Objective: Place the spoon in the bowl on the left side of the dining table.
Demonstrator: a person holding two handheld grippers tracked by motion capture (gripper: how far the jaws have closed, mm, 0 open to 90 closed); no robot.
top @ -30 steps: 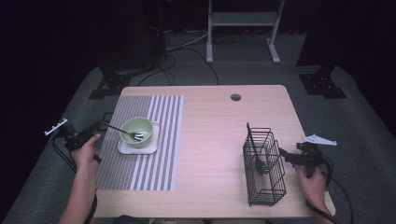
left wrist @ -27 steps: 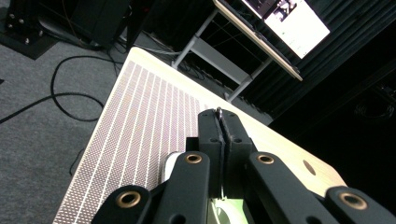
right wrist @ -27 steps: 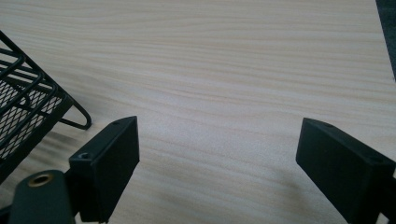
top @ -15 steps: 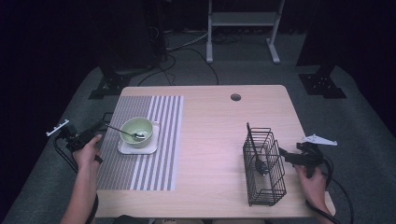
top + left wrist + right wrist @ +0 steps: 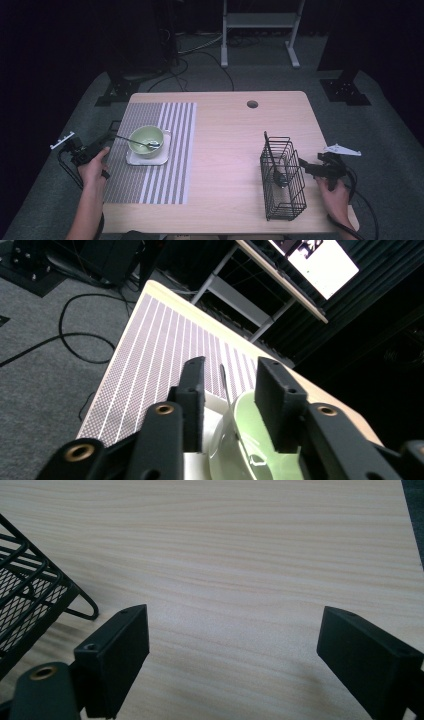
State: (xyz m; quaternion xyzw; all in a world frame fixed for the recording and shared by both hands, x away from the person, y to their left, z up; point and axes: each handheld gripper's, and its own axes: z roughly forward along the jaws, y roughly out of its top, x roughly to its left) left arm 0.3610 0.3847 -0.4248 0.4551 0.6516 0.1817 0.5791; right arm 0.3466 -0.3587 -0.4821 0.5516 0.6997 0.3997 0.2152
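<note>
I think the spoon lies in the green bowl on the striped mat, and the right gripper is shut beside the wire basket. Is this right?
Not fully. The right gripper is open: the right gripper view shows its jaws wide apart over bare table, beside the wire basket. The spoon does lie in the green bowl on the striped mat.

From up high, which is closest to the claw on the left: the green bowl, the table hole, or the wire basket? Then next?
From the left claw:
1. Bowl, right beside it on the mat.
2. Hole, far middle of the table.
3. Basket, over on the right.
</note>
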